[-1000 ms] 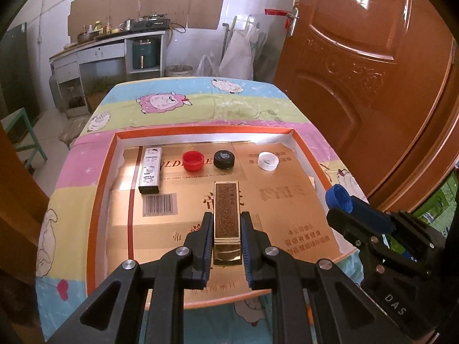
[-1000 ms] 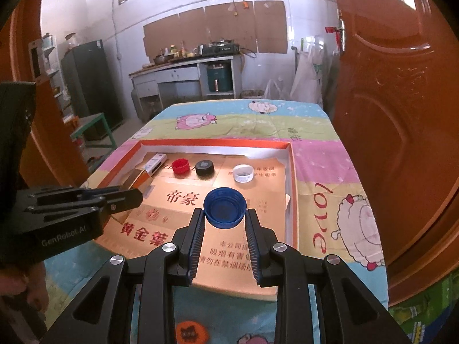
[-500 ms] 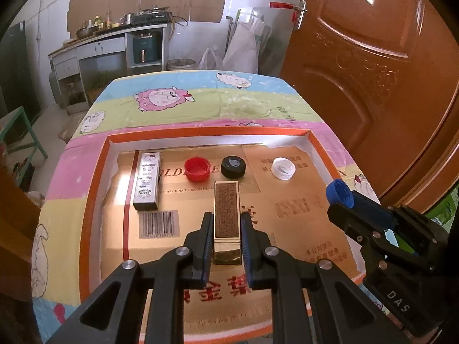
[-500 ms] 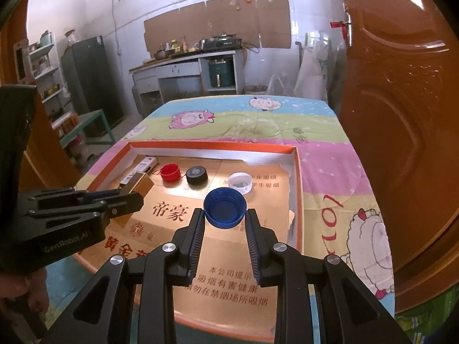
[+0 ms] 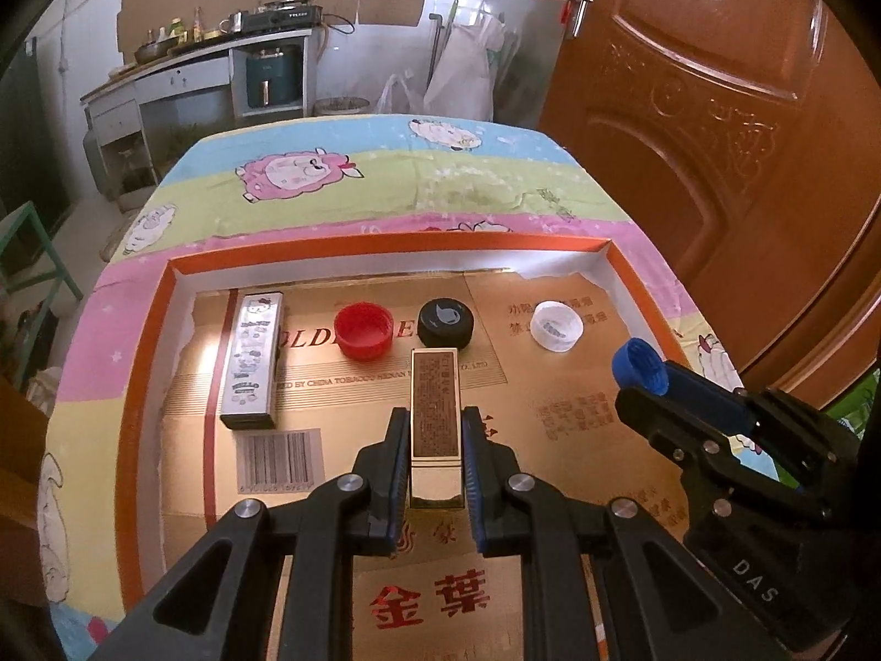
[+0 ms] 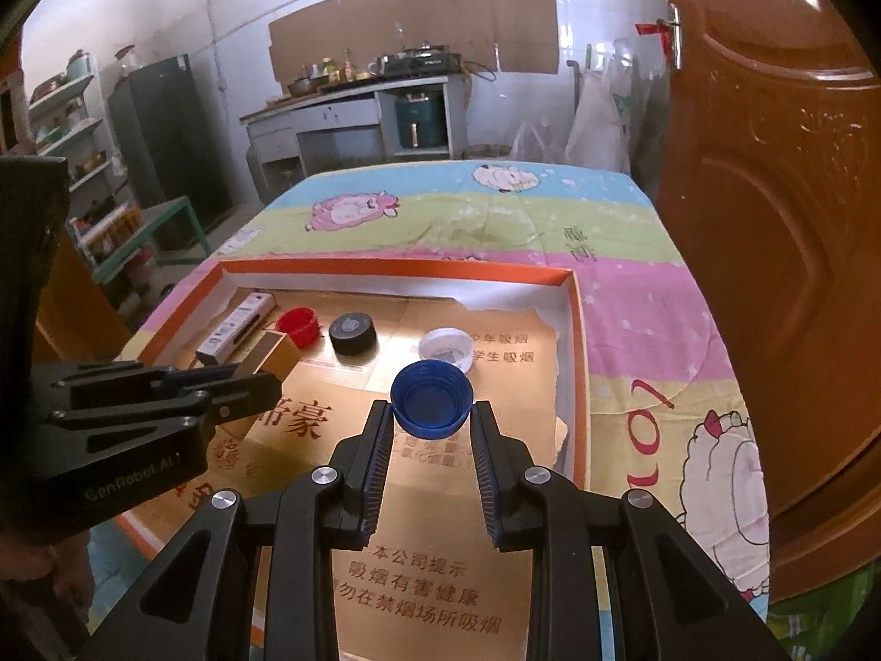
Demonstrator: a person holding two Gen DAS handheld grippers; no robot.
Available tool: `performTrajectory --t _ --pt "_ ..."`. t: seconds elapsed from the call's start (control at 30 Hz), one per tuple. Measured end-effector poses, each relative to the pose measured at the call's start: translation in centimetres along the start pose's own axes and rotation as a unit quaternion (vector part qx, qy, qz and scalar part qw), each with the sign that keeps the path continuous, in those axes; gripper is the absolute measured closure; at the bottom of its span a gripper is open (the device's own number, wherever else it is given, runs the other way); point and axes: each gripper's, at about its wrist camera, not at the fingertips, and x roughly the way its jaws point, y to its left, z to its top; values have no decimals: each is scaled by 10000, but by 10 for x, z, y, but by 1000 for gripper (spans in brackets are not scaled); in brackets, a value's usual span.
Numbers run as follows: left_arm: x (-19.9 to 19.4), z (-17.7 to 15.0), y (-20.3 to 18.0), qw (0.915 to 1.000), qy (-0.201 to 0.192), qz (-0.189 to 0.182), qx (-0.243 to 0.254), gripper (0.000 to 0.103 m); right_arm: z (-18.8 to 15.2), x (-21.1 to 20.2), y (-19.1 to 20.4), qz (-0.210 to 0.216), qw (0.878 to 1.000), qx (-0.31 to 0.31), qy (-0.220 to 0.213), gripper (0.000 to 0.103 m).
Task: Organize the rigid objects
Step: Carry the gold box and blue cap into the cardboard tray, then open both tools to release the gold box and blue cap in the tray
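Note:
My left gripper (image 5: pixel 435 424) is shut on a slim gold box (image 5: pixel 435 413), held over the cardboard floor of an orange-rimmed tray (image 5: pixel 385 245). My right gripper (image 6: pixel 431 413) is shut on a blue bottle cap (image 6: pixel 431 399), its hollow side facing the camera; in the left wrist view the same blue cap (image 5: pixel 639 372) shows at the right. On the tray's far side lie a silver box (image 5: pixel 253 355), a red cap (image 5: pixel 363 330), a black cap (image 5: pixel 445 322) and a white cap (image 5: pixel 556 325) in a row.
The tray sits on a table under a striped cartoon-sheep cloth (image 5: pixel 385 182). A brown wooden door (image 5: pixel 716 110) stands close on the right. A kitchen counter (image 6: pixel 352 110) and a dark fridge (image 6: pixel 165 132) are at the back of the room.
Both grippers have moved forward and slightly down over the tray with their loads. The row of caps and the silver box now look nearer.

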Motion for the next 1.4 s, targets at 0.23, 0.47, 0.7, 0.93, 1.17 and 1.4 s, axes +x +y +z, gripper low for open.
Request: performTrajectory --t 0.23,0.47,0.7,0.93,1.17,1.4 --pt "11 2 -1 9999 94 66 43 85 1 12 -2 -47 9998 26 170 73" --pt "18 1 -2 9998 166 101 80 85 -4 19 -2 -111 9994 7 335 73" --pt "20 1 -4 9998 147 111 108 85 -7 28 0 -159 9984 -32 545 73" --pt "20 0 -3 9998 138 -7 109 80 -7 30 -1 -159 9983 -33 558 65" --pt "13 -1 -4 9999 79 22 124 58 -6 26 -1 -152 9989 -3 441 55" --pt "-5 -2 -5 9998 -115 82 118 58 -7 9 -2 -157 9993 96 310 55"
